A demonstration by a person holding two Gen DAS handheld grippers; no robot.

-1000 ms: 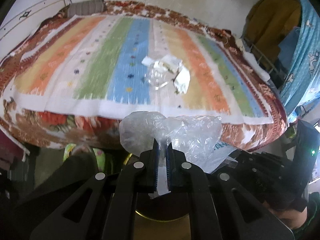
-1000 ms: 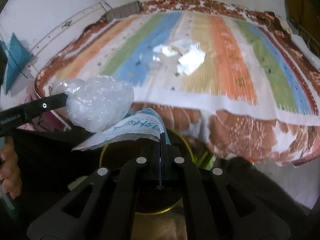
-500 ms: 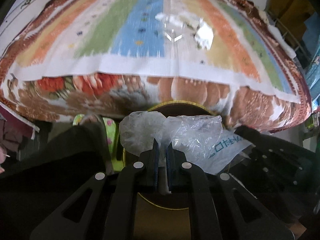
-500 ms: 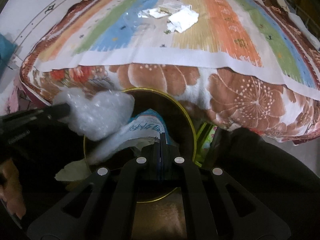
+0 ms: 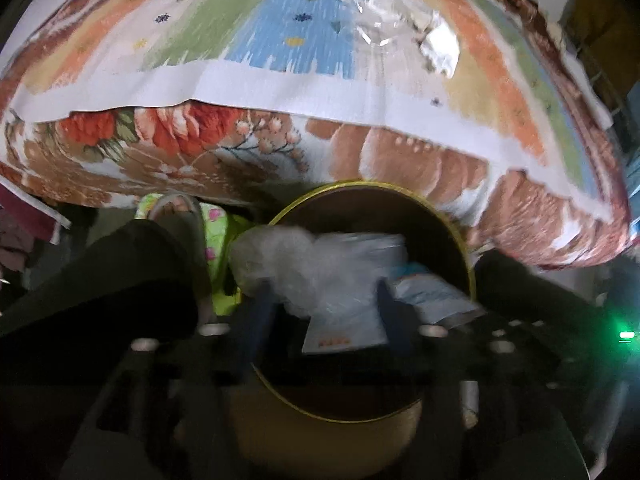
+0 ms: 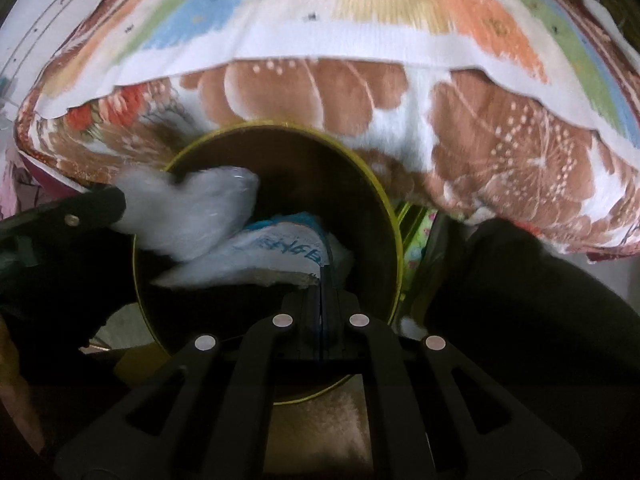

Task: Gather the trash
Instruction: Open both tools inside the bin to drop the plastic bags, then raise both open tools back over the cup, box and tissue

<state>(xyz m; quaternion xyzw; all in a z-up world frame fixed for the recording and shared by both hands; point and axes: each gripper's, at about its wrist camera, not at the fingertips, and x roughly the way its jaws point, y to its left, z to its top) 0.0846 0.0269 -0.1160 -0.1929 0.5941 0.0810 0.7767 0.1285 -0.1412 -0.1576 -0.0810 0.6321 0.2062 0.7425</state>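
Both grippers point steeply down over the round dark bin with the yellow-green rim [image 6: 394,216], which stands on the floor right against the foot of the bed.

The left gripper [image 5: 320,300] has its jaws spread apart, having just been opening. The crumpled clear plastic bag [image 5: 288,264] sits between them over the mouth of the bin, though the blur hides whether the blue pads still touch it. From the right wrist view the same bag [image 6: 192,216] bulges off the tip of the left gripper [image 6: 96,208] at the bin's left rim.

The right gripper [image 6: 322,276] is pinched shut on the edge of a white-and-blue printed wrapper [image 6: 280,252], which hangs flat inside the bin just under the plastic bag.

On the bed, the striped multicoloured cover [image 5: 256,40] carries more litter well back from the edge: a clear plastic piece [image 5: 376,28] and a white crumpled paper [image 5: 440,50] beside it.
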